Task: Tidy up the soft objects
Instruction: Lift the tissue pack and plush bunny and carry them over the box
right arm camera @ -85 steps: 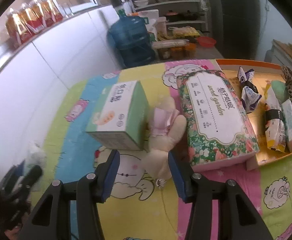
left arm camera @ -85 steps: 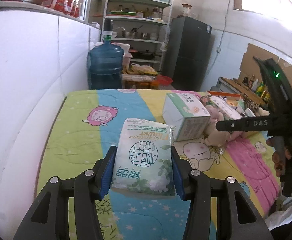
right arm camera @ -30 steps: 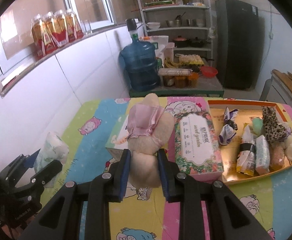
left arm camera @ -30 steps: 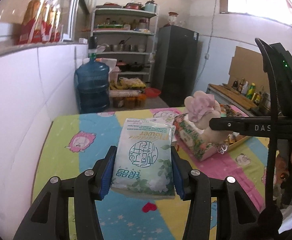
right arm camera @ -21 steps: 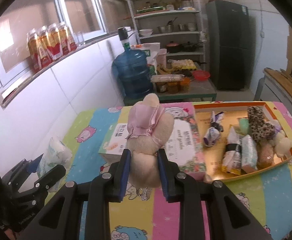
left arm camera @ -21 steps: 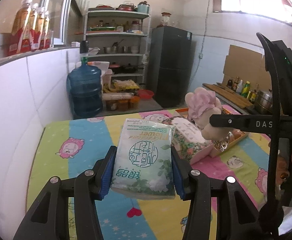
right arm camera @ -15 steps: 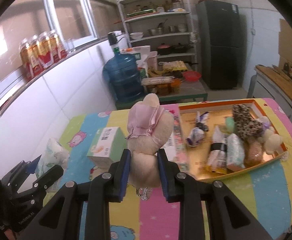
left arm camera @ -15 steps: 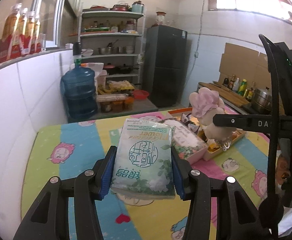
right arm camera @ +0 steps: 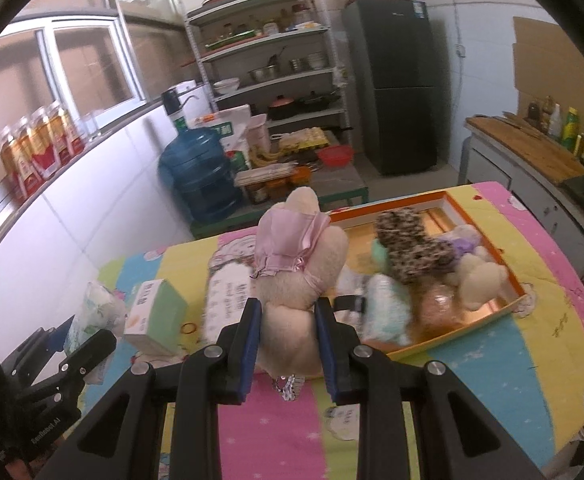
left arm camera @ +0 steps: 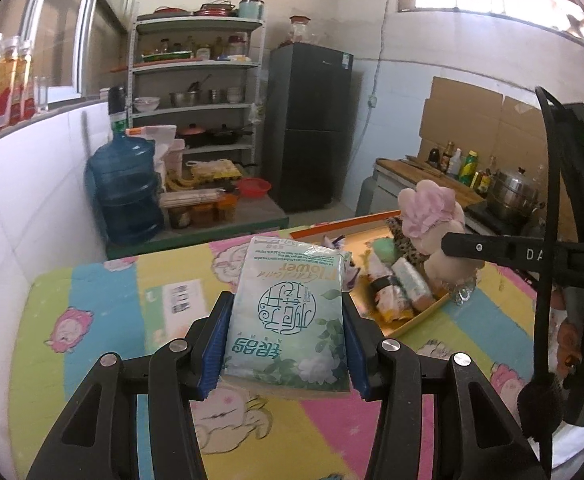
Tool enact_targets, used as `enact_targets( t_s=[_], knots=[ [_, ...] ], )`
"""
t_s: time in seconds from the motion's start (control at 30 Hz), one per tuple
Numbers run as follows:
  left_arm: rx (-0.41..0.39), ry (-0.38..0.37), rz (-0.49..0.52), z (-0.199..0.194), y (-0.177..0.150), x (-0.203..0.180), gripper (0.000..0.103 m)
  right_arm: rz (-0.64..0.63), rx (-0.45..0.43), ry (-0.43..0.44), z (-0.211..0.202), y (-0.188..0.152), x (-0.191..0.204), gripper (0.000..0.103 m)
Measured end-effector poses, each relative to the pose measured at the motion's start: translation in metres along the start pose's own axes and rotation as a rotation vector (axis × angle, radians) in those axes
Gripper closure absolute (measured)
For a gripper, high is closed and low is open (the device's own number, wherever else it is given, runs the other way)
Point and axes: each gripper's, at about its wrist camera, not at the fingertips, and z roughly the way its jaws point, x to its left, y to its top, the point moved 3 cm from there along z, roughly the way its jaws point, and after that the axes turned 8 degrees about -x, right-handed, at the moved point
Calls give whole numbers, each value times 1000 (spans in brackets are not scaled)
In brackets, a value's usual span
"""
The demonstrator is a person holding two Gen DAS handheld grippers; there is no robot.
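Note:
My left gripper [left arm camera: 285,344] is shut on a green-and-white tissue pack [left arm camera: 287,312], held above the cartoon-print tablecloth [left arm camera: 103,304]. My right gripper [right arm camera: 289,344] is shut on a beige plush toy in a pink dress [right arm camera: 296,276], lifted above the table; the toy also shows in the left wrist view [left arm camera: 432,216]. An orange tray [right arm camera: 512,276] at the right holds several soft items: a leopard-print plush [right arm camera: 412,248], a small tissue pack [right arm camera: 384,312] and a cream plush [right arm camera: 480,280]. The left gripper shows at the right wrist view's lower left [right arm camera: 87,344].
A green-and-white tissue box [right arm camera: 155,312] and a floral tissue pack [right arm camera: 227,296] lie on the table left of the tray. A blue water jug [left arm camera: 125,188], a metal shelf [left arm camera: 195,92] and a dark fridge [left arm camera: 312,128] stand behind the table. A white tiled wall [left arm camera: 19,184] runs along the left.
Both grippers have swung to the right with their loads, bringing the orange tray closer and more central. The plush toy went from lying on the table to held up in my right gripper.

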Motion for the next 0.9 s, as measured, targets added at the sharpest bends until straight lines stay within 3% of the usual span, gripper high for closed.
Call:
enact_targets(
  t_s=[0.33,0.9],
  knots=[
    [35,-41,-19,50,4,-45,51,36,10,-50,3,10,-61,75],
    [76,-14,-28,123,13,-106,51,53,39,-39,32,30,-142,75]
  ],
)
